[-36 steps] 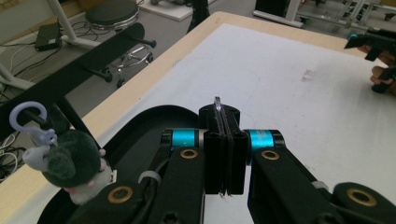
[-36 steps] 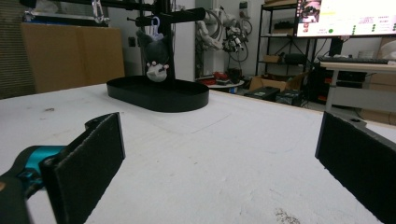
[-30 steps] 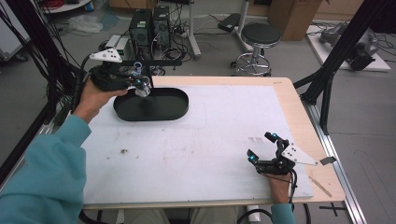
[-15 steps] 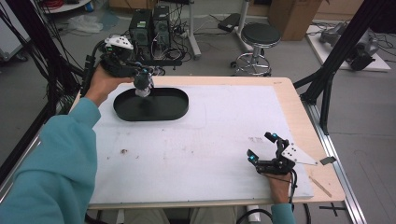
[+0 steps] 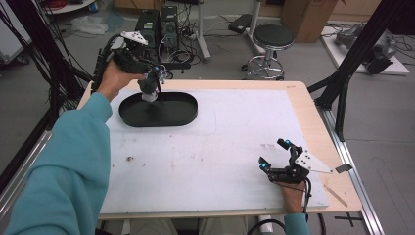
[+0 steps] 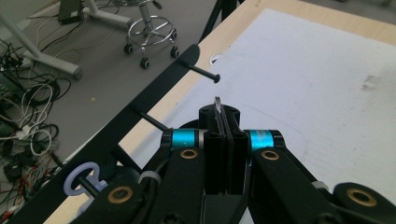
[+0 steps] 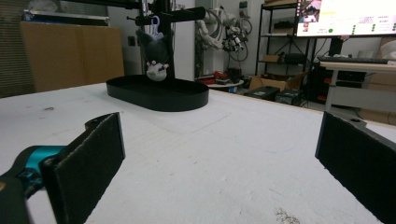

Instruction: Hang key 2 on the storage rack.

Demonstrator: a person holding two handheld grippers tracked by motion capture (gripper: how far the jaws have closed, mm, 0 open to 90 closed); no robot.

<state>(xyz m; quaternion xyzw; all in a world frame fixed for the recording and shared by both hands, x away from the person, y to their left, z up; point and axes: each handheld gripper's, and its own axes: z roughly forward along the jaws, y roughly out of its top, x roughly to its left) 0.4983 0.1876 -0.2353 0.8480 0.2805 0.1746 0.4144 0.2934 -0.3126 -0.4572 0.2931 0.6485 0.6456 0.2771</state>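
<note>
A small dark plush keychain with a white face [image 5: 148,89] hangs over the back left of the black oval tray [image 5: 186,115]. My left gripper [image 5: 155,76] is just above it, raised off the table. In the left gripper view the jaws [image 6: 223,116] are shut on a thin metal ring [image 6: 217,101]. A pale plastic loop [image 6: 82,180] sits on a peg of a black rack [image 6: 154,88]. The right gripper view shows the plush [image 7: 157,55] dangling beneath a pale loop [image 7: 154,21]. My right gripper [image 5: 273,153] rests open at the front right.
The white mat [image 5: 235,132] covers most of the wooden table [image 5: 303,98]. Another bare peg [image 6: 203,73] sticks out of the rack. Beyond the table's far edge stand a stool [image 5: 268,41] and computer cases with cables [image 5: 161,29].
My left gripper has risen and moved back and to the right, carrying the plush above the tray's back left part. The right gripper has stayed where it was.
</note>
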